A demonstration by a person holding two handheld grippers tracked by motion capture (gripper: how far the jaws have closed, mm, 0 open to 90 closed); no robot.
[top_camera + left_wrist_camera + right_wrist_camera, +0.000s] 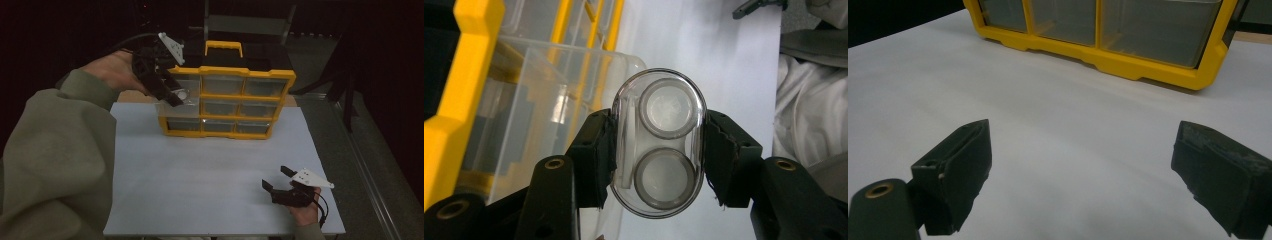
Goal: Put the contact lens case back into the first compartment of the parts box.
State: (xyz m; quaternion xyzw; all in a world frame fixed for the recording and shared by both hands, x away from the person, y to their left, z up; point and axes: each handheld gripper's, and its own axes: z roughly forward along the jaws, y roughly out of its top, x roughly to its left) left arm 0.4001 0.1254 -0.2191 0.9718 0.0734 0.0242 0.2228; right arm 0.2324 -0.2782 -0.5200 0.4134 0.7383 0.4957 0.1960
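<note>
The white bench (210,170) carries a yellow organiser (227,102) at its far edge, standing upright with a yellow handle (223,47) on top and a grid of clear drawers across its front. In the high view the drawers look dim and their contents cannot be made out; in the right gripper view the bottom row (1098,25) appears see-through with nothing plainly lying inside.

One clear drawer (539,115) at the organiser's left side stands pulled out toward the bench's far left corner, and its inside looks bare as far as the left gripper view lets one tell.

The left gripper (170,92) hangs above that pulled-out drawer, its jaws clenched on a small clear oval case (659,142), one pad pressing each long side. The case holds two round wells, one above the other, each ringed in grey; whatever is in them is too pale to name.

The right gripper (282,180) rests near the bench's near right corner, well apart from the organiser, jaws spread wide and holding nothing, only bare white surface between them.
</note>
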